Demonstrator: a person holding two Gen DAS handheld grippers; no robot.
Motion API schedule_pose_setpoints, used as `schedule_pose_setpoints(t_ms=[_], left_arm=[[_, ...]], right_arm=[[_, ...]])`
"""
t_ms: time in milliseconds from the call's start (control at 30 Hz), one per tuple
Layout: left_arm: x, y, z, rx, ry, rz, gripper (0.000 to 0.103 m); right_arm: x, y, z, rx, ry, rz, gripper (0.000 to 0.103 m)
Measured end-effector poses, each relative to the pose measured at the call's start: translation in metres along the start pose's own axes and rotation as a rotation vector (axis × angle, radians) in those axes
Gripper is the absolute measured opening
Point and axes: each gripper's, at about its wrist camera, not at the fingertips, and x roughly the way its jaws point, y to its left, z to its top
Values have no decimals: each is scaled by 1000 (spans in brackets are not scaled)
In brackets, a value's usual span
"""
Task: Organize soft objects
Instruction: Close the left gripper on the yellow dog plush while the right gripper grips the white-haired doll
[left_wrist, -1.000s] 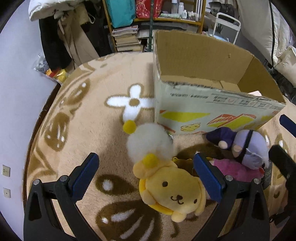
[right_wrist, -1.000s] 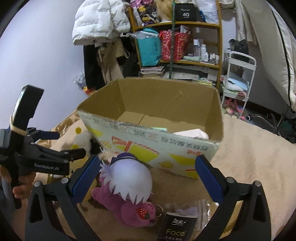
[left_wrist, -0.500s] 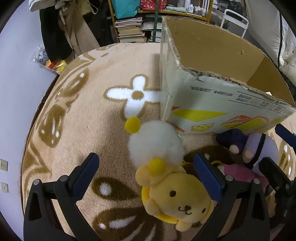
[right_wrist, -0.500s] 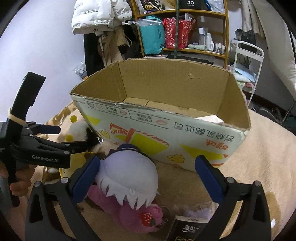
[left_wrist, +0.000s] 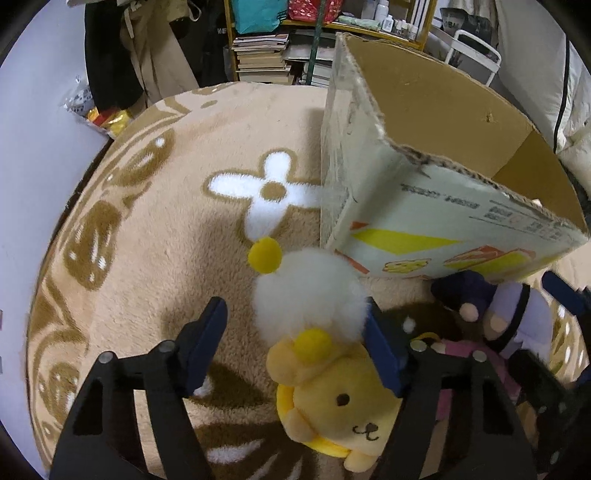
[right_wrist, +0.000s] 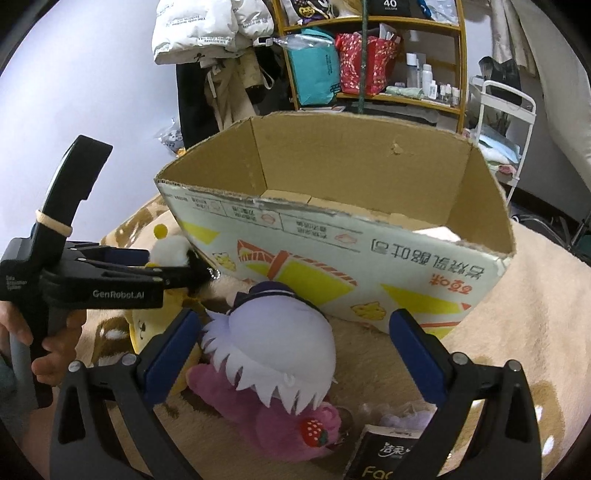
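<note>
Left wrist view: left gripper (left_wrist: 295, 341) half closed, jaws just narrowing around white pompom (left_wrist: 310, 295) above yellow plush (left_wrist: 340, 398) on rug (left_wrist: 147, 221); grip possibly not firm.

Right wrist view: right gripper (right_wrist: 291, 347) wide open, straddling lavender plush (right_wrist: 280, 343), holding nothing. Box (right_wrist: 369, 258) behind, holding something white (right_wrist: 436, 233).

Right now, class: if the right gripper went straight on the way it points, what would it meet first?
Most likely the white-haired plush doll, lying between the open jaws of the right gripper. The cardboard box stands behind it; depth is hard to judge.
</note>
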Motion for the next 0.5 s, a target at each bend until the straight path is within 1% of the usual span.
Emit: schedule_pose_setpoints(t_ms=[100, 133, 167, 200, 233, 267, 300, 333, 367, 400, 433, 500], left_arm=[[3, 1, 1, -15, 2, -12, 71], [5, 2, 2, -18, 4, -15, 68], [6, 2, 2, -22, 2, -16, 62], [7, 2, 3, -26, 2, -21, 60], [8, 2, 3, -31, 4, -33, 56], [8, 1, 3, -33, 6, -44, 50], [8, -1, 2, -31, 7, -53, 46], [6, -3, 0, -27, 5, -66, 39], [5, -5, -1, -22, 3, -65, 35], [1, -6, -2, -17, -12, -51, 34], [-2, -7, -3, -14, -22, -46, 33], [-9, -6, -4, -22, -45, -40, 32]], right_arm=[[2, -2, 0, 10, 6, 8, 103], [3, -1, 0, 14, 6, 10, 103], [4, -1, 1, 18, 11, 18, 103], [5, -1, 1, 22, 13, 23, 103], [7, -2, 1, 30, 17, 27, 103], [9, -2, 2, 37, 23, 32, 103], [11, -3, 2, 45, 33, 39, 96], [13, -5, 1, 55, 47, 44, 88], [14, -6, 1, 64, 59, 47, 86], [15, -7, 1, 71, 68, 47, 80], [16, -8, 0, 75, 75, 46, 72], [14, -7, 0, 88, 79, 55, 64]])
